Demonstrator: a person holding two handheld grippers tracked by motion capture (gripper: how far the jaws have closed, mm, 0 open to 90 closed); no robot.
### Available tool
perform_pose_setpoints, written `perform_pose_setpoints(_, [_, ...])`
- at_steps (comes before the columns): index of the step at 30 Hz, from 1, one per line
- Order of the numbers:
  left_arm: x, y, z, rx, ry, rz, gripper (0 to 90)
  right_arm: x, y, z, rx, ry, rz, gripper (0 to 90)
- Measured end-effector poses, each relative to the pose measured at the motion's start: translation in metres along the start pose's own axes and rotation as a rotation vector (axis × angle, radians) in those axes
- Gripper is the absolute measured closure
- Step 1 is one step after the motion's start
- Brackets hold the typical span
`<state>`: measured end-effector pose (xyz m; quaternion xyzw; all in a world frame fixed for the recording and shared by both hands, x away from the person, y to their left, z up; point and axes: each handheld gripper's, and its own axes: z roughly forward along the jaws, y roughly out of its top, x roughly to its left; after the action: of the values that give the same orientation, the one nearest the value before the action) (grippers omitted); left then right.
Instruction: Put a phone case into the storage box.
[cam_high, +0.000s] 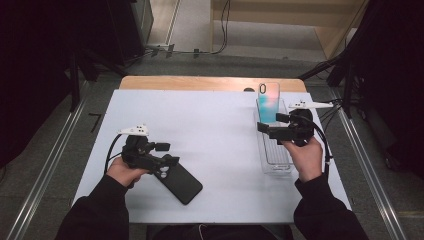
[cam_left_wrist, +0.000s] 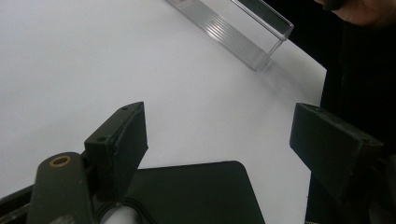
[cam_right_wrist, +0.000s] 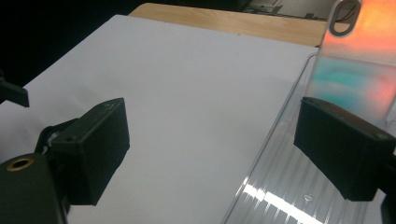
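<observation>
The left gripper (cam_high: 161, 159) has its fingers apart over the black phone (cam_high: 179, 182), while the right gripper (cam_high: 272, 128), fingers apart too, reaches toward the colorful phone case (cam_high: 268, 104) leaning in the clear tray (cam_high: 278, 161).

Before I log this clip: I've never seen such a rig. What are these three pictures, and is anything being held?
There is no robot here. A person sits at a white table and holds a hand-operated two-jaw tool in each hand.

The high view looks down from above the person. The left gripper hangs over a black phone lying flat near the front edge. The right gripper hangs over a clear plastic tray, in whose far end a phone case with teal and pink colouring stands upright.

The other two pictures come from cameras riding on the grippers, looking along their black jaws. In the left gripper view the jaws stand apart above the black phone's corner, not pressing on it. In the right gripper view the jaws stand apart with only table and tray between them.

So nothing is held.
</observation>
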<state>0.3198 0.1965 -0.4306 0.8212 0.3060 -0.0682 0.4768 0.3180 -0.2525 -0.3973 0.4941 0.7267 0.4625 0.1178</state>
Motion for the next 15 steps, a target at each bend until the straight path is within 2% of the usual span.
perform_pose_setpoints(11, [-0.003,-0.003,-0.004,-0.012,0.008,-0.015,20.1,0.012,-0.008,-0.003,0.016,0.019,-0.019,8.8])
perform_pose_setpoints(15, [-0.004,-0.005,-0.007,-0.015,0.016,-0.021,20.1,0.016,-0.011,-0.004,0.027,0.04,-0.044,8.8])
